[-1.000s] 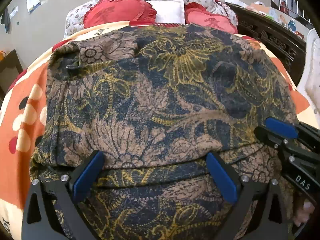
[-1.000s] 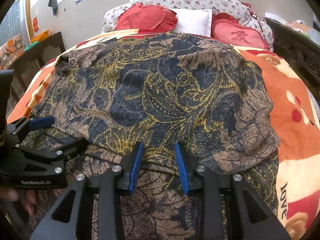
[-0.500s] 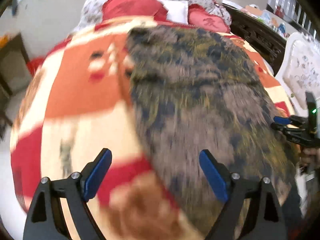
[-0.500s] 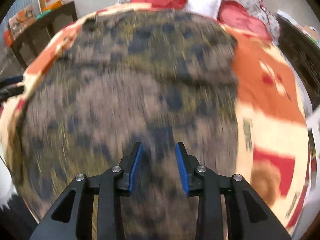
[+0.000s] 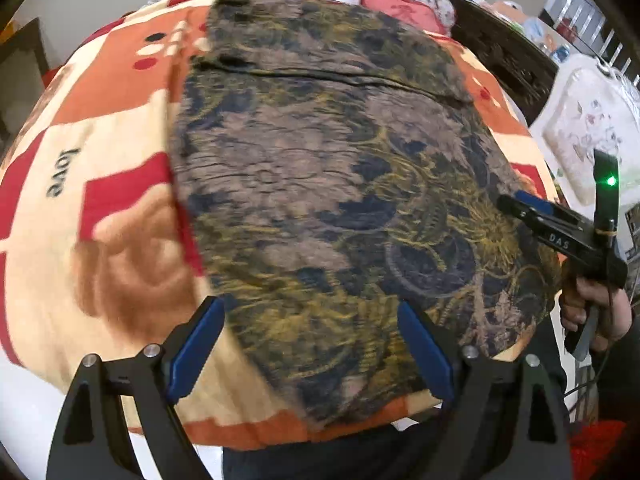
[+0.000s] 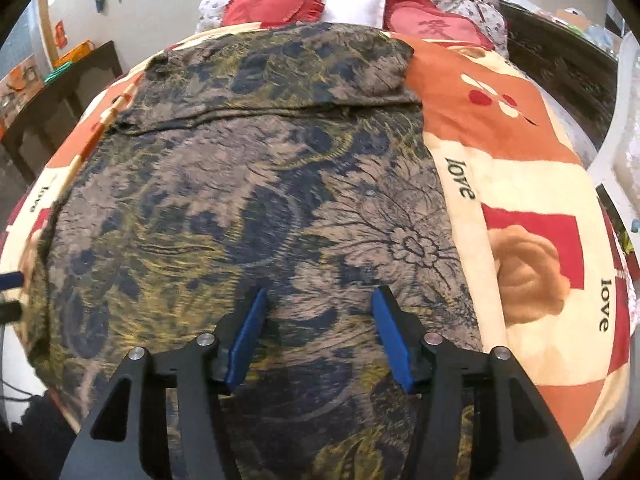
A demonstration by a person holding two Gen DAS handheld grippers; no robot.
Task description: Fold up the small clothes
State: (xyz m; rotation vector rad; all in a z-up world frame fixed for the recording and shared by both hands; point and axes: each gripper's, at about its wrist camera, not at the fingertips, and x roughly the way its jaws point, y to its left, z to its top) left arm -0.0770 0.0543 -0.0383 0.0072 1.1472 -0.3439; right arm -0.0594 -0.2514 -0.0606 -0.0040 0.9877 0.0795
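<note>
Garment (image 6: 248,208) (dark floral print) lies folded flat.

Beige wall (image 6: 180,8) behind bed (red pillows (image 6: 272,4)), dark cabinet (image 6: 560,68) beside.

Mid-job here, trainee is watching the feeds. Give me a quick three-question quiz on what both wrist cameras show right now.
1. True or false: the left gripper is shut on the patterned garment.
2. The garment lies on: A) a bare wooden table, B) an orange and cream blanket printed "love", C) a white tiled floor.
3. Fill in: in the right wrist view, a fold edge crosses the garment nearer its ____ end, toward the red pillows.

Key
1. False. Its fingers stand wide apart, with nothing between them.
2. B.
3. Far. The right gripper is open too, above the near part of the garment.
</note>
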